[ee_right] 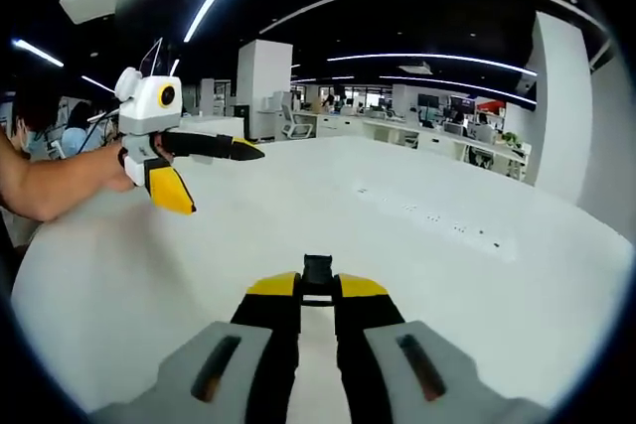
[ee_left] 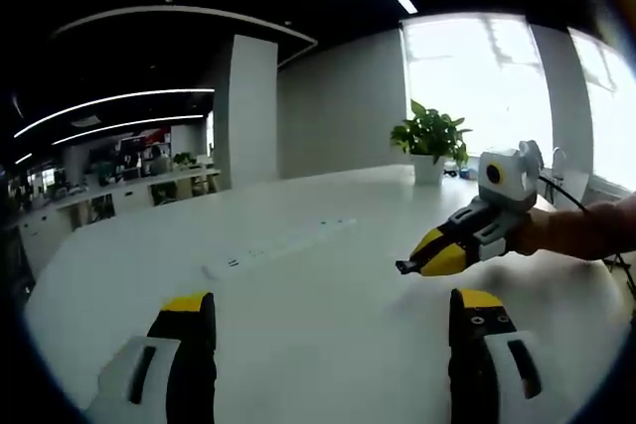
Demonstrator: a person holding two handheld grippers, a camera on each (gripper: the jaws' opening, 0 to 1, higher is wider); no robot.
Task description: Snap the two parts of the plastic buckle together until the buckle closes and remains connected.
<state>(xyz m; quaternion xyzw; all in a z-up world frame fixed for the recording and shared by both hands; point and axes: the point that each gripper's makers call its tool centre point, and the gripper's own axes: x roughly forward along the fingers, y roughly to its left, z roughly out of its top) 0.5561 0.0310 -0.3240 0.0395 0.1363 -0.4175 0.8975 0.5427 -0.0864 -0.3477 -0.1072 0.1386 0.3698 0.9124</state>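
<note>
Right gripper view has the right gripper [ee_right: 318,283] nearly pressed together on one small black plastic buckle piece [ee_right: 318,271] above the broad white table [ee_right: 517,285]; left gripper view shows the left gripper [ee_left: 333,310] spread wide, holding nothing. I count two grippers, one buckle piece and one potted green plant [ee_left: 432,141]; a second buckle half I cannot find. That thin pinch could let the piece twist or drop.
</note>
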